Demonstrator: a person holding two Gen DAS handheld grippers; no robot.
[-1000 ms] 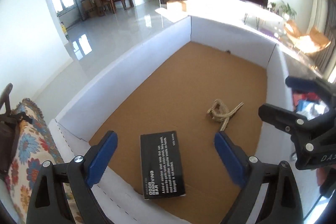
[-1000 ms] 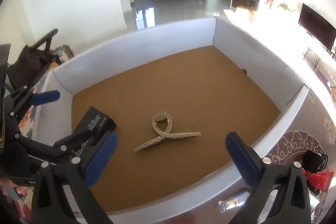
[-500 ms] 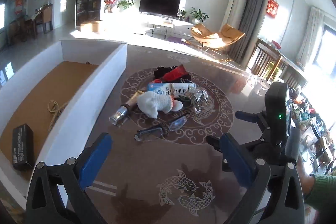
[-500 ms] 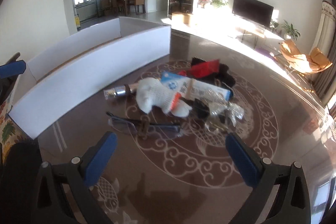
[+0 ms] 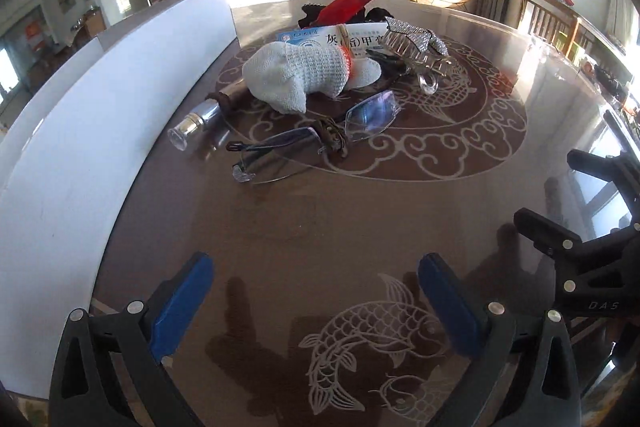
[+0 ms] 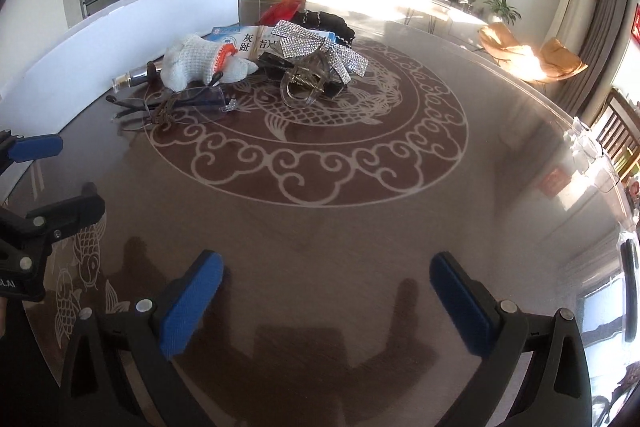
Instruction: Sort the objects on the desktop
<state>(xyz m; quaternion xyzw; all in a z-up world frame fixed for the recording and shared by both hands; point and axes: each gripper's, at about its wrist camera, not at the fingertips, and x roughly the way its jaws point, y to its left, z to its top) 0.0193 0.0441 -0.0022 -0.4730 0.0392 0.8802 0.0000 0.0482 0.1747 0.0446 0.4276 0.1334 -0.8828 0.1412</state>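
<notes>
A pile of objects lies on the dark patterned table (image 5: 320, 227): a white knit glove (image 5: 308, 75), clear glasses (image 5: 316, 143), a small silver bottle (image 5: 196, 127), a blue-white medicine box (image 5: 340, 41), a rhinestone bow hair clip (image 5: 416, 47) and a red packet (image 5: 344, 7). The glove (image 6: 200, 61), glasses (image 6: 188, 99) and bow clip (image 6: 316, 63) also show in the right wrist view. My left gripper (image 5: 316, 299) is open and empty, well short of the pile. My right gripper (image 6: 324, 291) is open and empty, also short of it.
A white-walled box (image 5: 100, 99) stands along the table's left side; it also shows in the right wrist view (image 6: 132, 23). The right gripper's body (image 5: 592, 259) shows at the right edge of the left view. The table's far right rim (image 6: 580, 131) carries small clear items.
Both grippers have swung away from over the box, where a black box and a hair clip lay, and now face the pile on the table. Both stayed open.
</notes>
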